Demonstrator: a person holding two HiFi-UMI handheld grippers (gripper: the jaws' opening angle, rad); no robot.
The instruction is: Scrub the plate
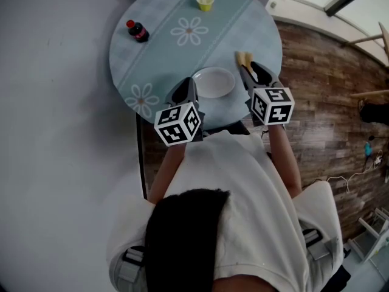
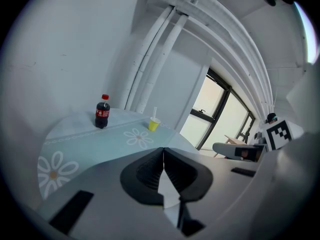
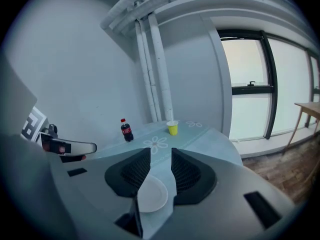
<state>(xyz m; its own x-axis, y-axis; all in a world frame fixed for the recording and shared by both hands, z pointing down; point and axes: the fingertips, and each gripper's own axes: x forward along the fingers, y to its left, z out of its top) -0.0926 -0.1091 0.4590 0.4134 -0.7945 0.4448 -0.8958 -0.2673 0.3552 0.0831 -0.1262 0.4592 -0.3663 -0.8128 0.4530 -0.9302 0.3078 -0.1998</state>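
Note:
A white plate (image 1: 214, 82) lies near the front edge of the round table (image 1: 158, 53), which has a pale blue flowered cloth. My left gripper (image 1: 189, 85) is shut, its tips at the plate's left rim; I cannot tell whether they pinch it. In the left gripper view its jaws (image 2: 163, 151) meet in one line. My right gripper (image 1: 253, 70) hovers right of the plate, open, with nothing between its jaws (image 3: 160, 156); the plate (image 3: 152, 196) shows below the gap. A tan sponge (image 1: 243, 58) lies just beyond the right tips.
A cola bottle (image 1: 138, 31) stands at the table's far left, and a yellow cup with a straw (image 1: 205, 2) stands at the far edge. Wooden floor (image 1: 328, 102) lies right of the table, and large windows (image 3: 247, 104) beyond it.

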